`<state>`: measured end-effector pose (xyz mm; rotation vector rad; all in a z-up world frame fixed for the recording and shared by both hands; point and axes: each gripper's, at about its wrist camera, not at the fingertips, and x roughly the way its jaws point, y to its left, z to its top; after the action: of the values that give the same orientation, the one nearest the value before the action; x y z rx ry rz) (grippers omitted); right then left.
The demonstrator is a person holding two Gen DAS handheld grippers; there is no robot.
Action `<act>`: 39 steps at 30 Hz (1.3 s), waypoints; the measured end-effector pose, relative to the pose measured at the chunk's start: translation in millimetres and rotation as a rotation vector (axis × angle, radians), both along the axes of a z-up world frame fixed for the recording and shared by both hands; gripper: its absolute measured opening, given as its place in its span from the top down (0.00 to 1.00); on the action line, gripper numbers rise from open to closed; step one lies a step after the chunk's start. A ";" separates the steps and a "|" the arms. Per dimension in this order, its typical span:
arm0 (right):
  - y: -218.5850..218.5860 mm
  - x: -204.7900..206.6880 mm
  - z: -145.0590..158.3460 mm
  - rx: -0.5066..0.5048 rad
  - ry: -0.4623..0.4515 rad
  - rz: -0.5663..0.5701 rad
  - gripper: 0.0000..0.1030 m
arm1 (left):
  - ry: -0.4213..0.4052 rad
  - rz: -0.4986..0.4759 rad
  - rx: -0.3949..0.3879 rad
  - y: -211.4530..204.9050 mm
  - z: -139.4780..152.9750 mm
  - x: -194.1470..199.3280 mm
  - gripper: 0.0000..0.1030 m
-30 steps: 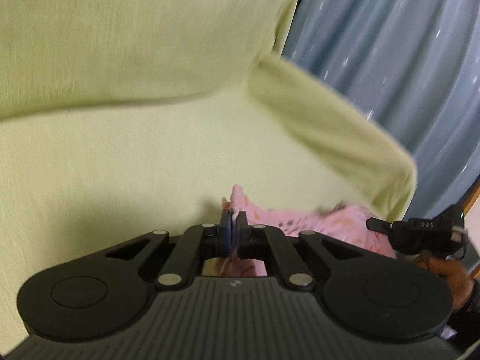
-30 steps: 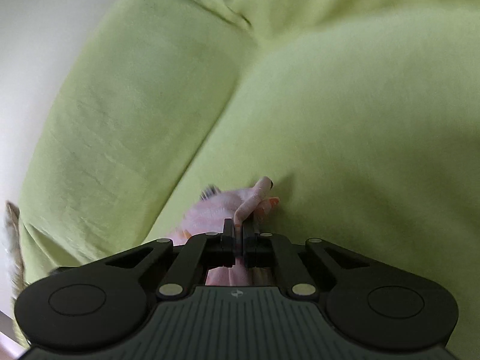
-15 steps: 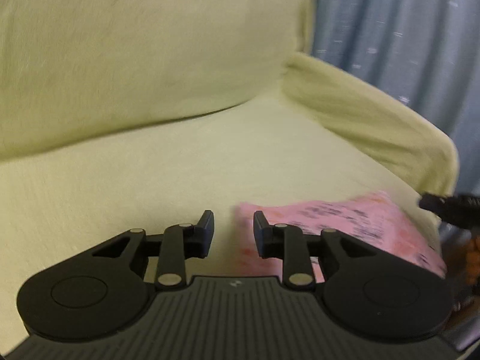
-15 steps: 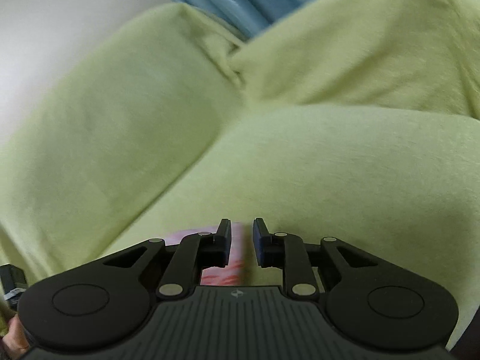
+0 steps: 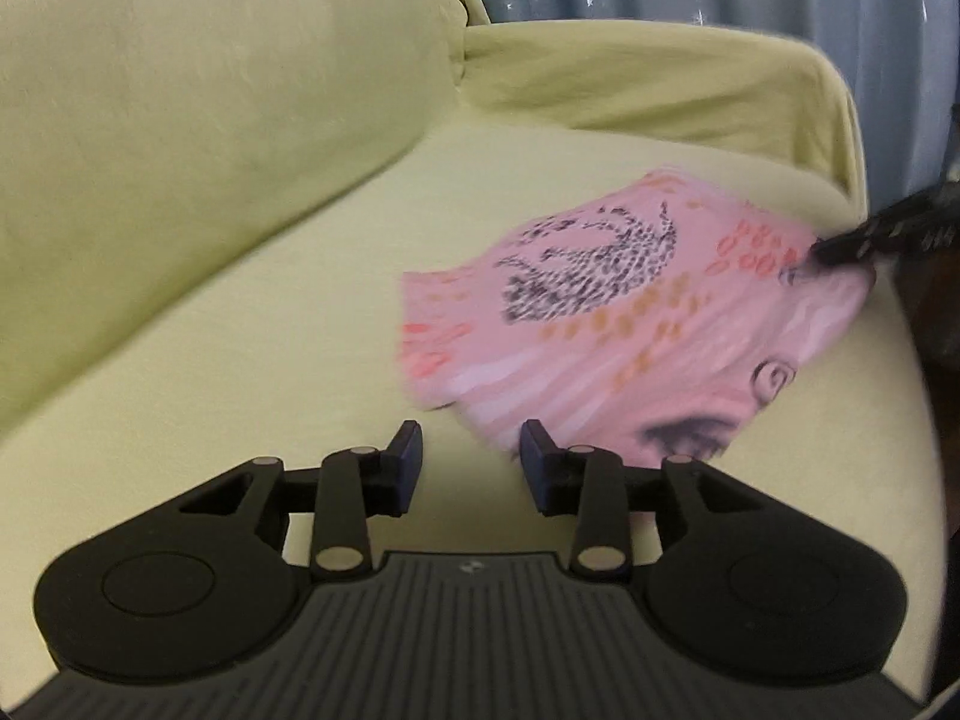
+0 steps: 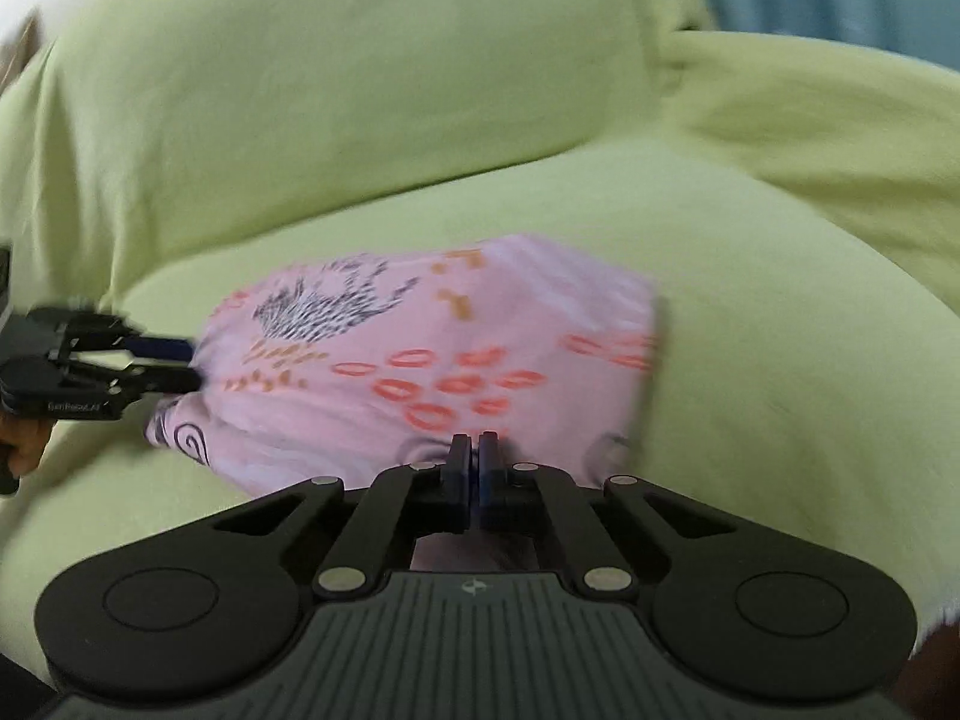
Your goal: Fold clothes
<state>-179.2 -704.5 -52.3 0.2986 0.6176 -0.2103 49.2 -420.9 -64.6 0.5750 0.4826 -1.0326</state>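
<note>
We are looking at a pink garment (image 5: 606, 324) lying spread and mostly flat on the seat cushion of a yellow-green sofa (image 5: 240, 312), near the armrest end. It is showing a black speckled animal print (image 6: 327, 303), with orange-red ovals and mustard marks scattered around it. Dark swirl shapes are running along its front edge, nearest the seat's front edge.

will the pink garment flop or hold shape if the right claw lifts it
Likely floppy: the pink garment lies thin and flat on the sofa, puckering where the right claw pinches it. Probably light, so one pinched edge should drag the rest along.
</note>
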 end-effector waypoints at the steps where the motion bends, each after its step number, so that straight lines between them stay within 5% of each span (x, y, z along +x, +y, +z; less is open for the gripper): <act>1: 4.9 -8.8 3.0 -0.047 -0.003 -0.015 0.81 | -0.059 -0.029 0.027 4.8 2.4 -10.6 0.75; 3: 20.1 -23.3 8.6 -0.148 -0.016 -0.009 0.71 | -0.180 -0.118 0.079 13.5 6.3 -38.4 0.72; 6: 56.6 -27.2 9.1 -0.317 0.010 0.074 0.71 | -0.353 -0.265 0.164 15.7 0.0 -78.2 0.64; 10: 99.6 -10.3 -9.4 -0.559 0.098 0.224 0.72 | -0.552 -0.392 0.289 -3.8 -26.6 -110.6 0.67; 14: 125.2 -0.2 -28.9 -0.837 0.173 0.274 0.70 | -0.600 -0.401 0.354 -22.0 -37.5 -114.2 0.88; 18: 141.1 10.3 -49.5 -1.023 0.237 0.308 0.64 | -0.626 -0.412 0.371 -18.5 -47.7 -106.3 0.95; 21: 132.4 15.2 -48.9 -0.989 0.237 0.307 0.90 | -0.627 -0.404 0.379 -8.9 -52.2 -89.7 0.96; 22: 127.3 15.4 -47.1 -0.976 0.235 0.299 0.91 | -0.630 -0.407 0.383 -6.6 -52.8 -86.4 0.97; 25: 115.0 14.4 -42.3 -0.924 0.245 0.258 0.91 | -0.635 -0.415 0.394 -7.8 -54.1 -83.3 0.98; 31: 124.6 13.5 -48.4 -1.003 0.301 0.260 0.86 | -0.612 -0.392 0.370 -2.2 -50.6 -81.5 0.98; 35: 111.5 9.9 -43.5 -0.930 0.306 0.204 0.84 | -0.624 -0.385 0.392 4.9 -48.6 -83.3 0.96; 39: 111.5 7.0 -36.5 -0.900 0.277 0.215 0.75 | -0.650 -0.403 0.331 5.6 -37.7 -96.3 0.70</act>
<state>-172.2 -593.0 -88.8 -0.6720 0.7613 -0.3029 -47.1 -415.2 -102.3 1.2877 -0.0511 -1.0754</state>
